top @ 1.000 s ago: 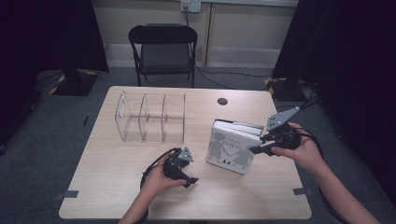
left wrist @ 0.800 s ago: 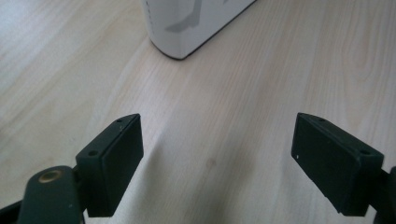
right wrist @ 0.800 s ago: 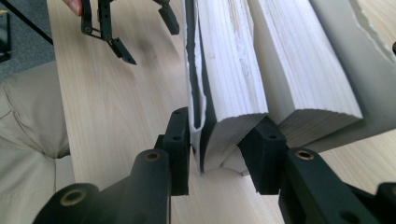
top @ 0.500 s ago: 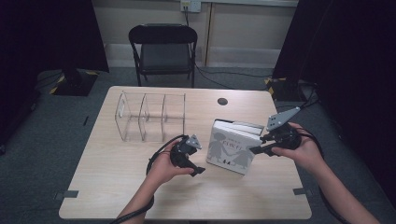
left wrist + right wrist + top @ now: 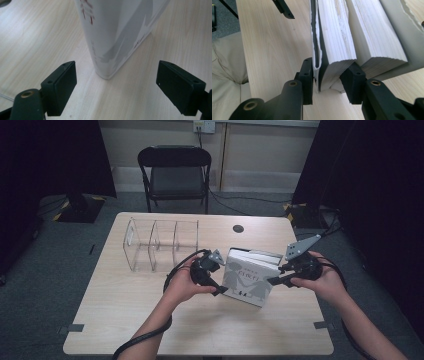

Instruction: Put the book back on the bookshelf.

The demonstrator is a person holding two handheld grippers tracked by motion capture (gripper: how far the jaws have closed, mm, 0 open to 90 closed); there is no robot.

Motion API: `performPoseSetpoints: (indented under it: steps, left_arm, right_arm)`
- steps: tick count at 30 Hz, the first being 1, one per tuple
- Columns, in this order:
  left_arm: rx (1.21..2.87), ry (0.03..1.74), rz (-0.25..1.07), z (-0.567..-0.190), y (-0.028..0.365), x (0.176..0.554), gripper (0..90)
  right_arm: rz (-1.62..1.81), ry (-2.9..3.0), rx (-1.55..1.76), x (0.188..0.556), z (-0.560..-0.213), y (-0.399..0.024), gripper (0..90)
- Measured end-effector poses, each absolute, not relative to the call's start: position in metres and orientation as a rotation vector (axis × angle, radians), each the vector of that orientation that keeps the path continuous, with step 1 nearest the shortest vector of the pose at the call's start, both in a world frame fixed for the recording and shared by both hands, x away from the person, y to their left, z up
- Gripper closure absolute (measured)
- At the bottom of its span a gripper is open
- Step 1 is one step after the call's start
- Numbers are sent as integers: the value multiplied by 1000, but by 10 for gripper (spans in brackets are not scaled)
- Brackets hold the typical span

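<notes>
A white book (image 5: 247, 277) with grey figures on its cover stands tilted on the table, in front of other pale books (image 5: 255, 255). My right gripper (image 5: 272, 281) is shut on its right corner; in the right gripper view the jaws pinch the cover and page block (image 5: 337, 45) at my right gripper (image 5: 328, 83). My left gripper (image 5: 220, 272) is open just left of the book. In the left gripper view the book's lower corner (image 5: 117, 37) sits ahead of my left gripper (image 5: 116, 80), between the spread jaws and untouched.
A clear acrylic divider rack (image 5: 160, 245) stands on the table's back left. A small black disc (image 5: 238, 228) lies near the far edge. A black folding chair (image 5: 175, 170) stands behind the table. Two more thick books (image 5: 372, 37) lie beside the gripped one.
My left gripper has moved right and forward across the table, up to the book's left edge. The right gripper and the book have stayed in place.
</notes>
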State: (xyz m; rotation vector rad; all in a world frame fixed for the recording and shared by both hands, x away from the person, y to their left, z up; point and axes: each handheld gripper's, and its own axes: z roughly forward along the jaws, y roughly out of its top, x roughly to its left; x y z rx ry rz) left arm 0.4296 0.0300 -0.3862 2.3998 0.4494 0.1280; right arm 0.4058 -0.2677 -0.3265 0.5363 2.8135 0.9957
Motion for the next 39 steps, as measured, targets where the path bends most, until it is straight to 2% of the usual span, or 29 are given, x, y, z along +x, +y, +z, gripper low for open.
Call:
performPoseSetpoints:
  steps: [19, 24, 25, 31, 39]
  left_arm:
    - [2370, 367, 173, -347, 9, 444, 163]
    - [2376, 325, 169, -345, 2, 443, 205]
    - [2372, 322, 164, -344, 1, 443, 264]
    - [2385, 323, 188, -344, -6, 441, 226]
    - [2400, 310, 168, -340, -3, 436, 330]
  right_arm:
    - [975, 2827, 532, 406, -328, -266, 643]
    - [975, 2826, 532, 406, -328, -267, 644]
    - [975, 2825, 531, 406, -328, -267, 643]
    - [999, 2819, 553, 406, -331, -272, 644]
    - [1007, 2807, 593, 406, -334, -281, 644]
